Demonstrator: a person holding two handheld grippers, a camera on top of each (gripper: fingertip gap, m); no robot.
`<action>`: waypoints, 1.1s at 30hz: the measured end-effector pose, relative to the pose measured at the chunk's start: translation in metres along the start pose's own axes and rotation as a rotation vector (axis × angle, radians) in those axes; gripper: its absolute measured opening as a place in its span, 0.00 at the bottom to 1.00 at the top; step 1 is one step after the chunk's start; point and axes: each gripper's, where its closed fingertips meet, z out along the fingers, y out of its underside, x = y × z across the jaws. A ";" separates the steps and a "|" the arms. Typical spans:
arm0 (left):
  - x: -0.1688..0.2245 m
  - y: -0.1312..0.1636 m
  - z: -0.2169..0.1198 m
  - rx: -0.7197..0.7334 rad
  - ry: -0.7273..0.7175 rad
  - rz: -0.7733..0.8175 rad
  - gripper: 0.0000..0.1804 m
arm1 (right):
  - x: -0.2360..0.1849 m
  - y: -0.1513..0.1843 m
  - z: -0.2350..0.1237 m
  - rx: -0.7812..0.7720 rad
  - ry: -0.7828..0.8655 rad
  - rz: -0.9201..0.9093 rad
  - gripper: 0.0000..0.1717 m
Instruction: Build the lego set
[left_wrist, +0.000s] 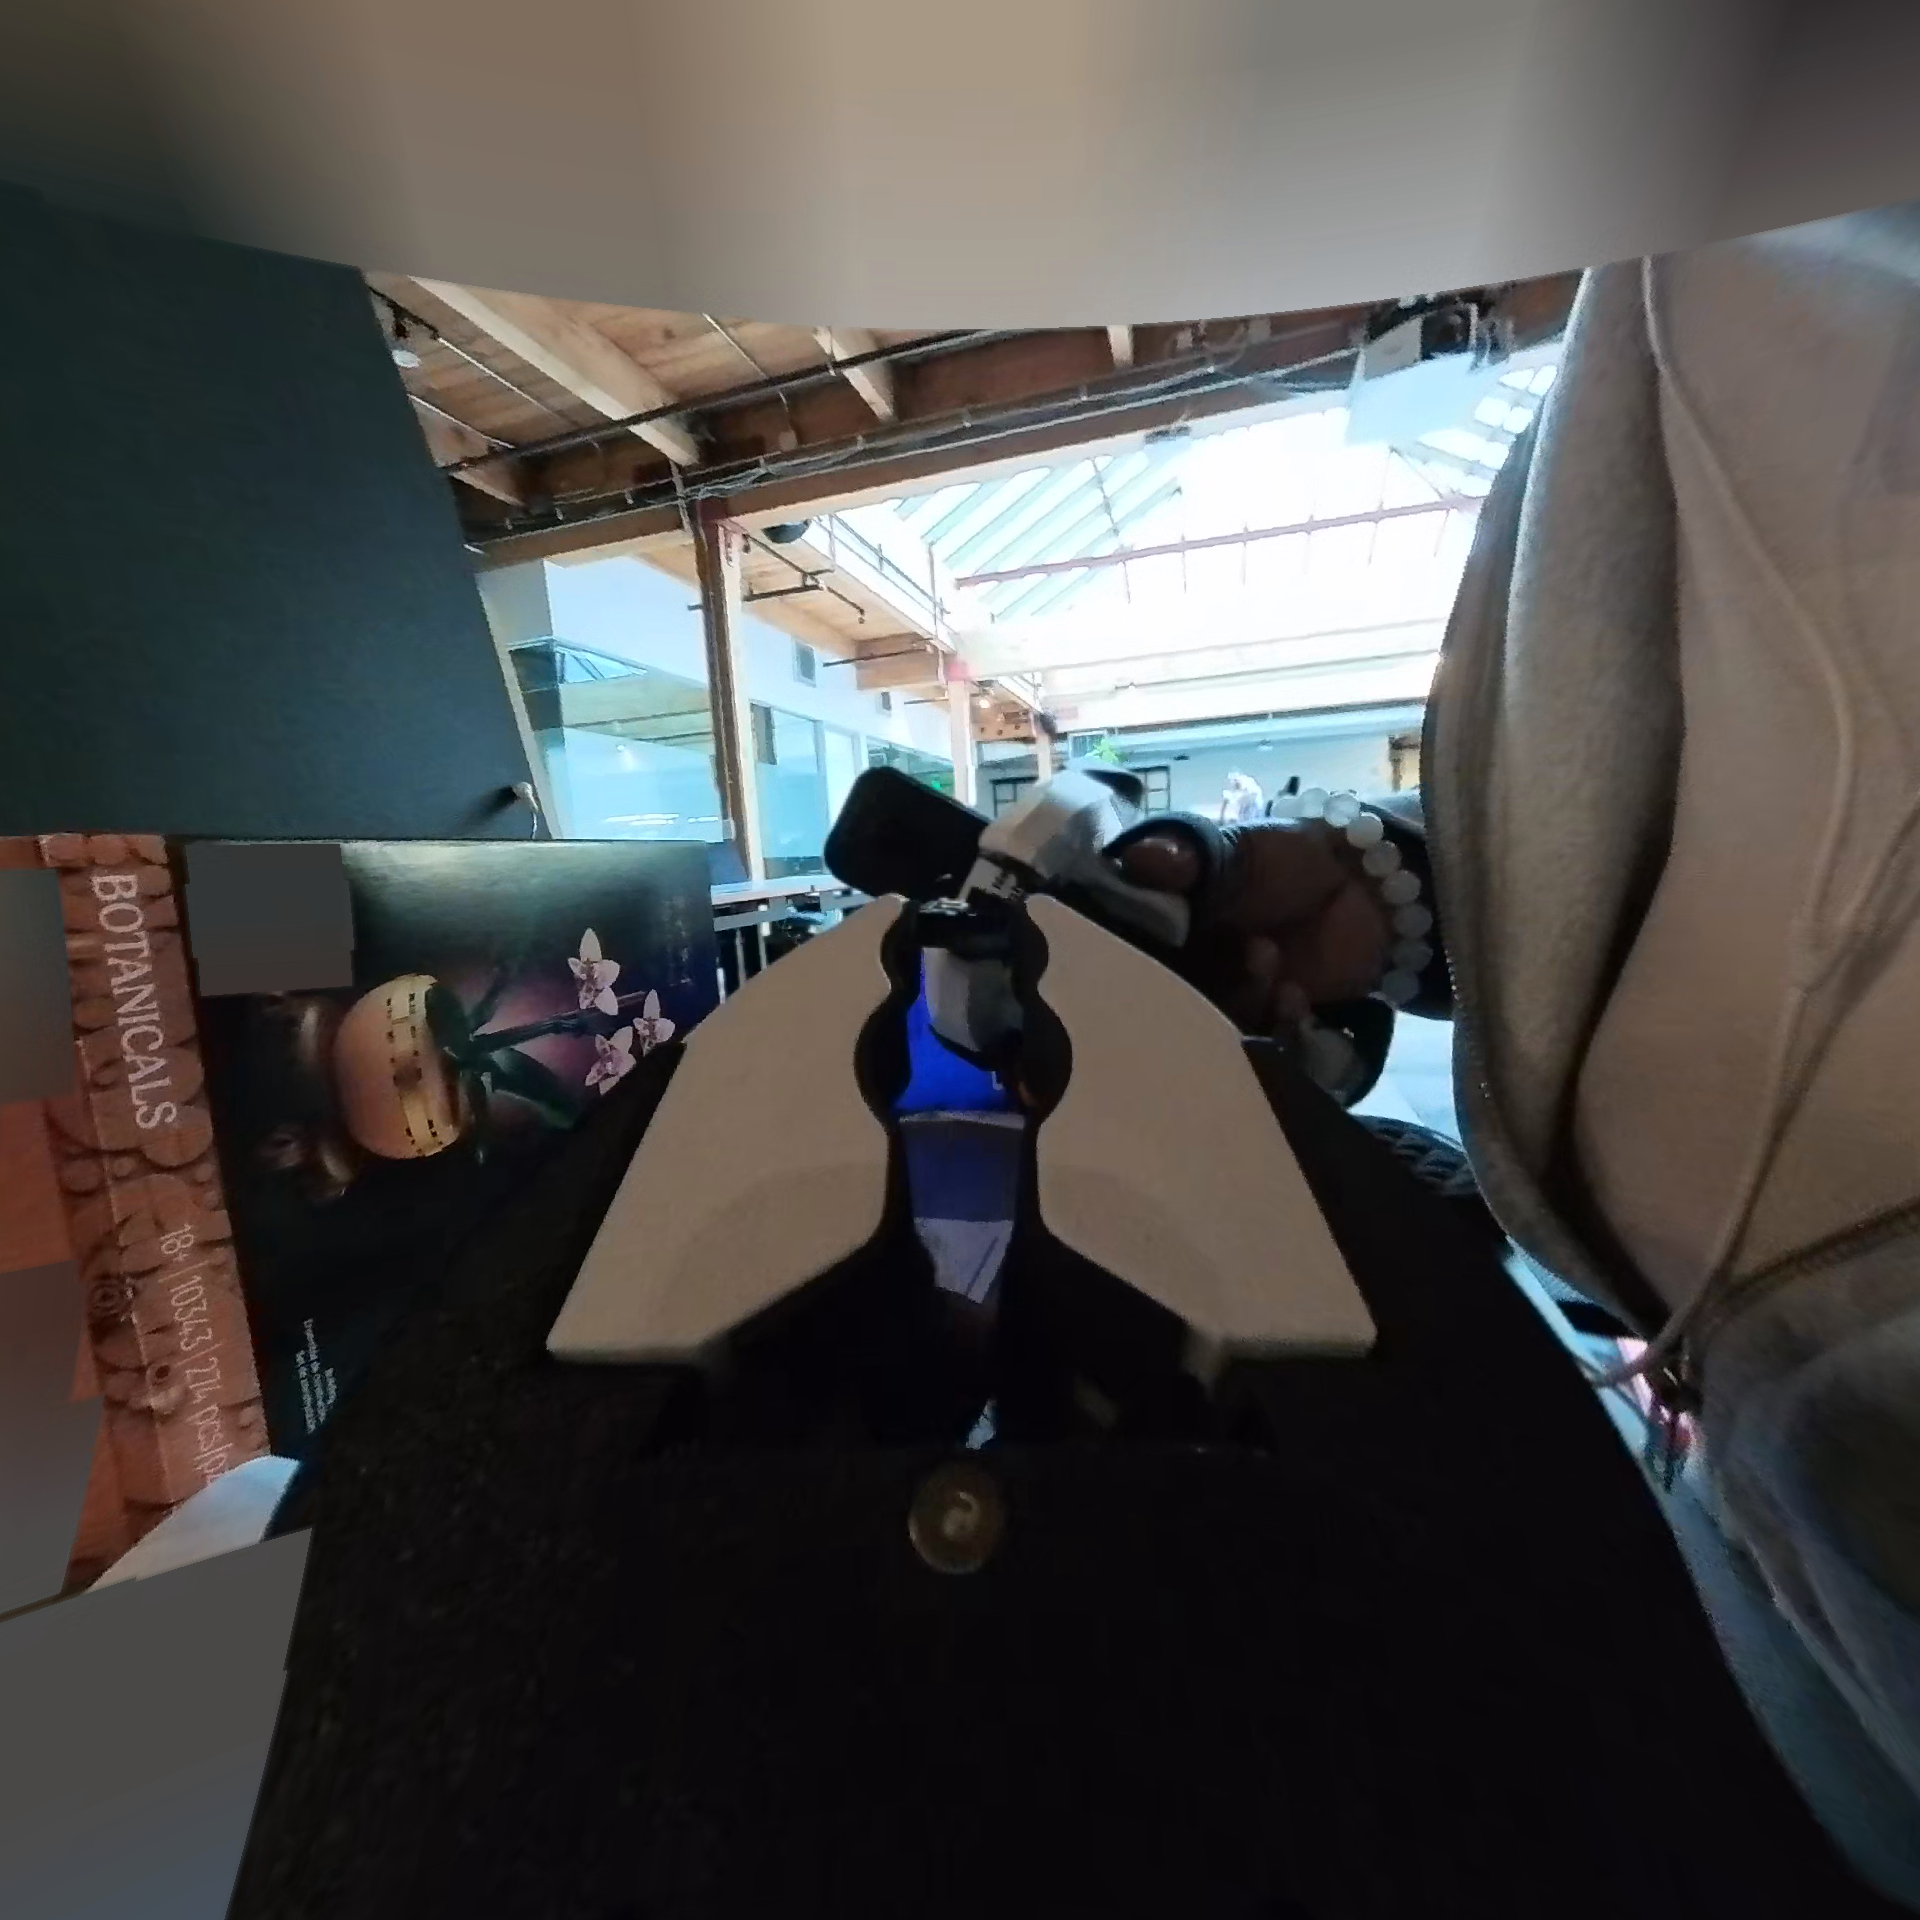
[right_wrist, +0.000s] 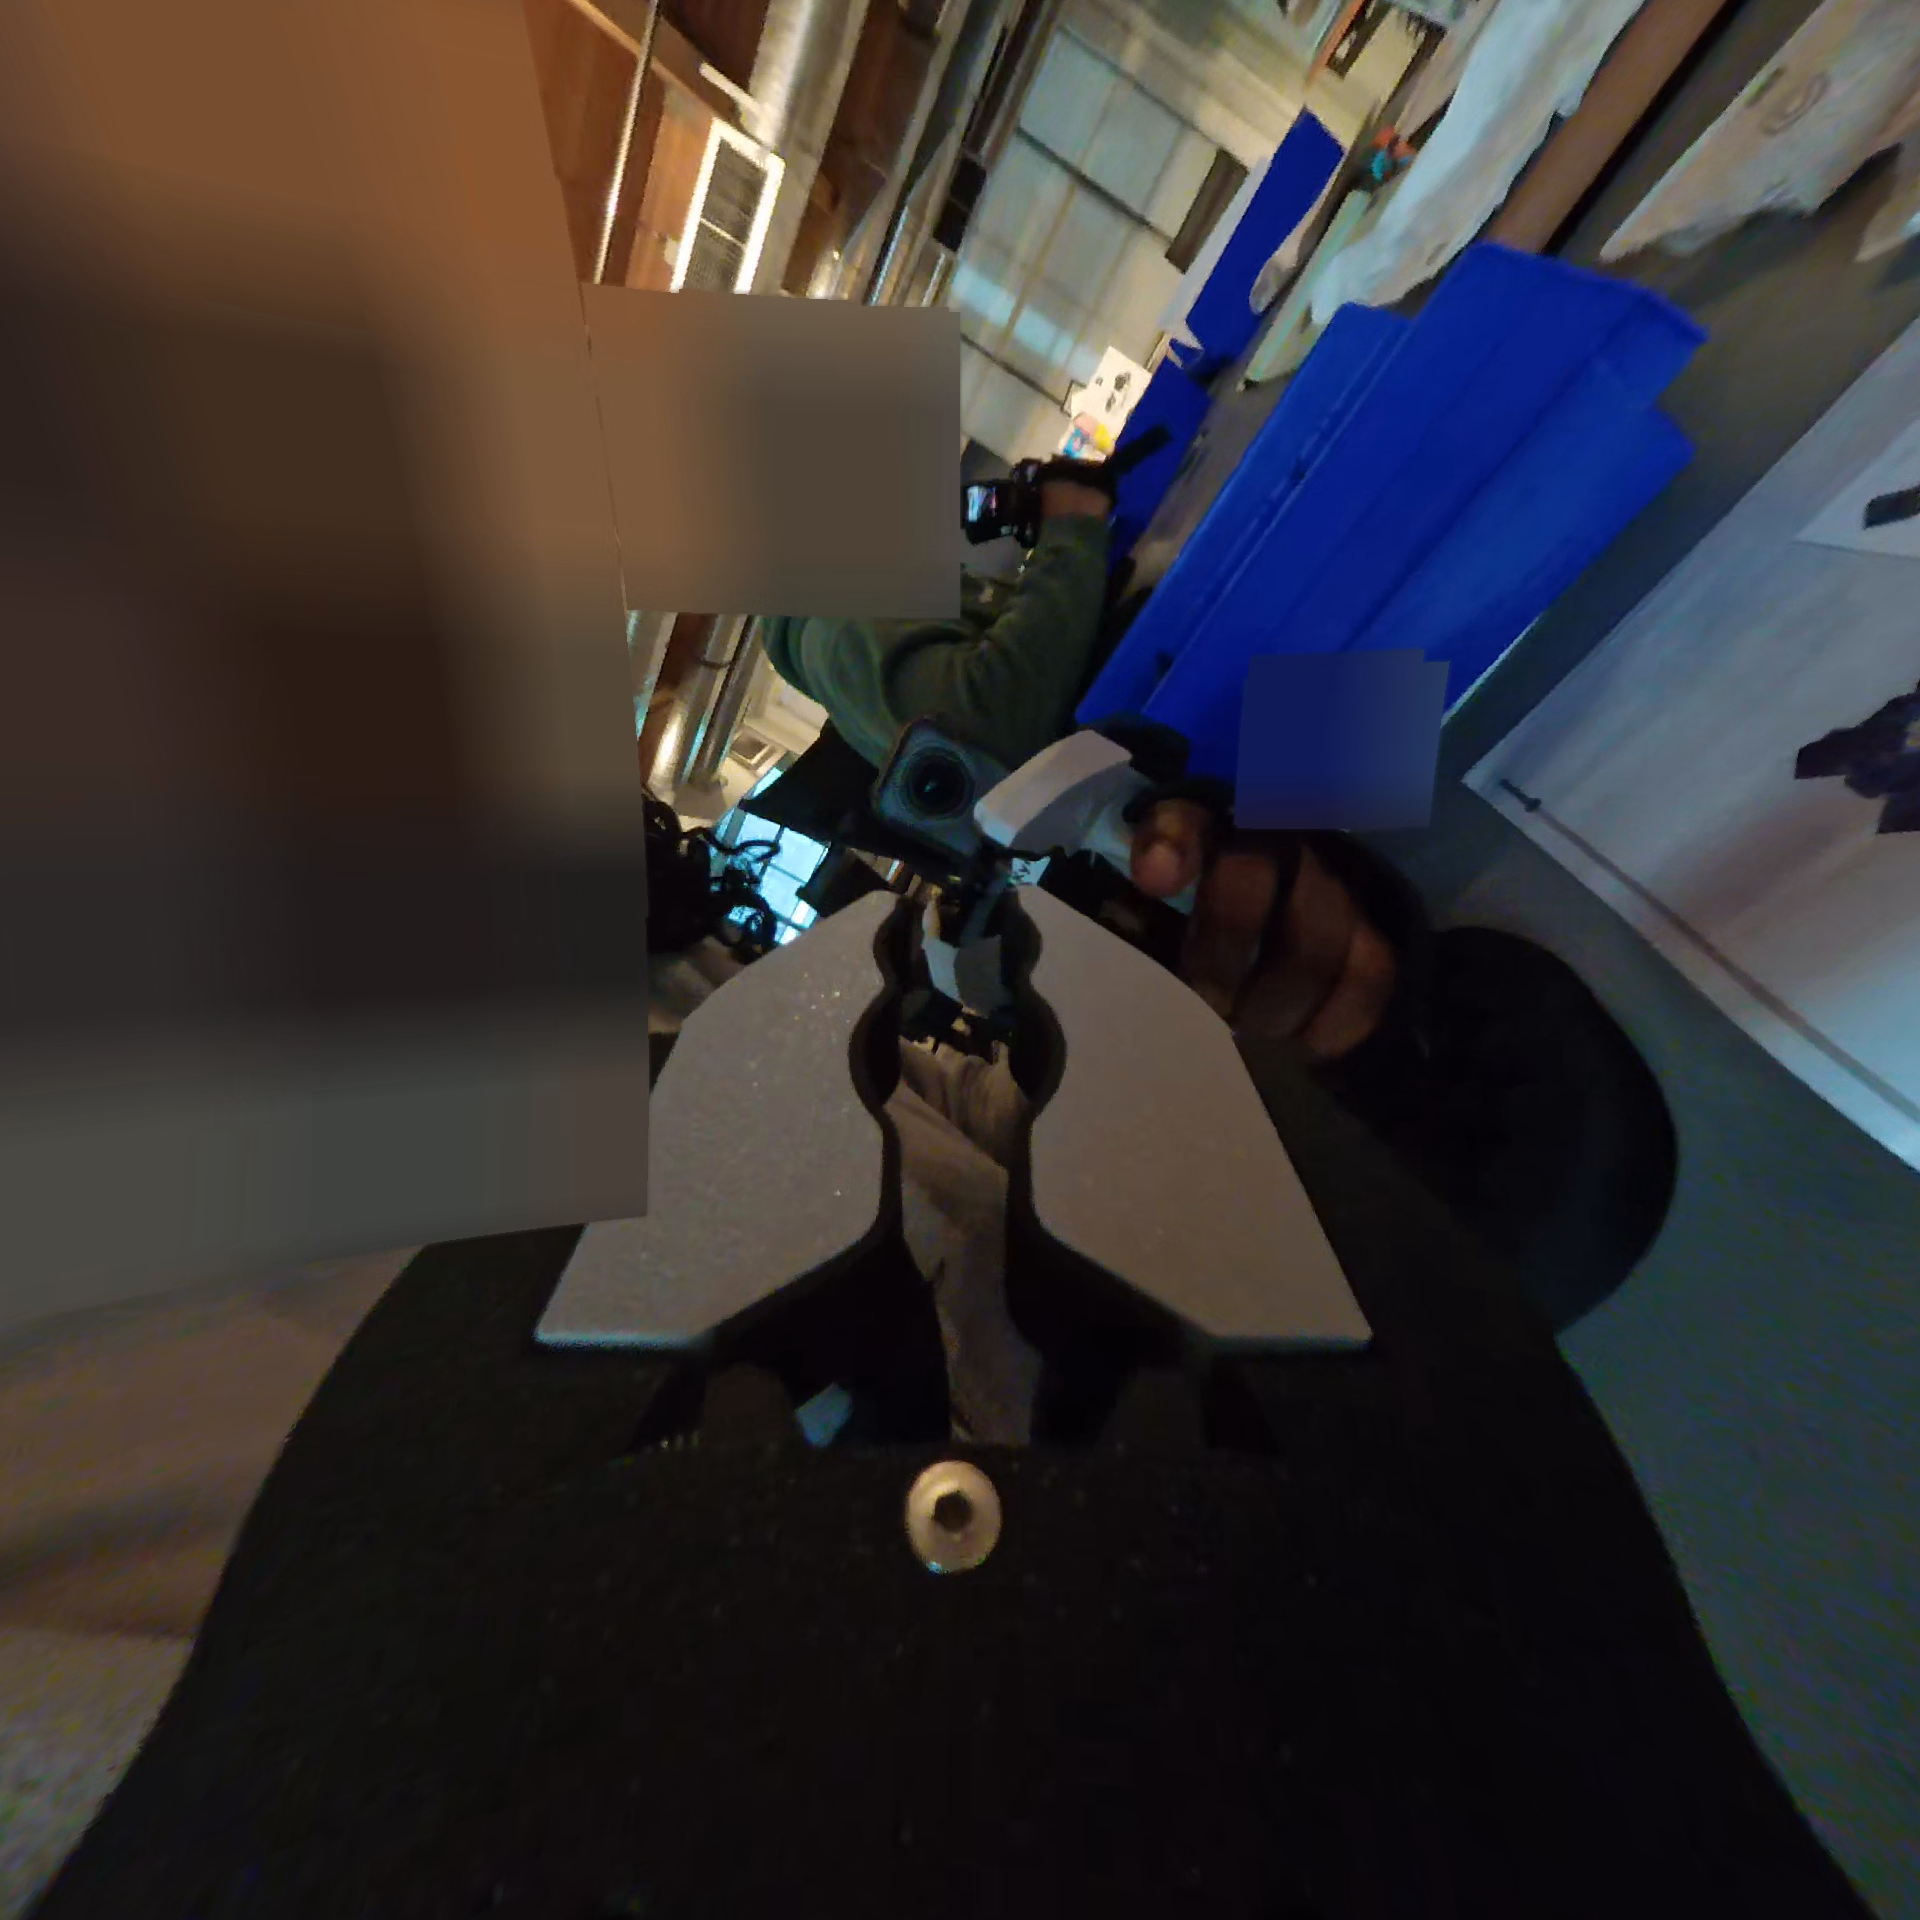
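Left gripper (left_wrist: 958, 910) first: its two white fingers stand a narrow slot apart. Dark hardware from the right gripper (right_wrist: 954, 910) shows right at the tips, but I can't tell whether the pads actually press on it. It's the same from the other side. The right gripper's fingers are also slightly apart, with bits of the left one sitting in the slot, and contact is unclear.

So the two are basically nose to nose. Just past the right gripper's tips is the left one's camera lens (right_wrist: 930, 784), staring straight back. A hand (left_wrist: 1309, 925) wearing a white bead bracelet (left_wrist: 1397, 894) holds the handle just right of the left gripper's tips.

My worry is that any twist or push while they're this close could make the fingers scrape or jam into each other. A tip could also slide up and smack that lens.

Further out, a printed box with orchids on it (left_wrist: 468, 997) stands to the left of the left gripper. A grey hoodie (left_wrist: 1714, 831) crowds in on its right, so a wide swing could clip the box or snag the fabric.
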 end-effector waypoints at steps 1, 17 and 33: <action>0.001 0.000 0.000 -0.005 0.002 0.009 0.09 | 0.001 0.001 0.000 -0.008 0.004 0.005 0.07; 0.020 0.006 0.001 -0.083 0.091 0.258 0.09 | 0.000 0.019 -0.008 -0.153 -0.045 0.146 0.04; 0.019 0.003 0.002 -0.123 0.045 0.433 0.09 | -0.003 0.015 -0.007 -0.226 -0.040 0.342 0.04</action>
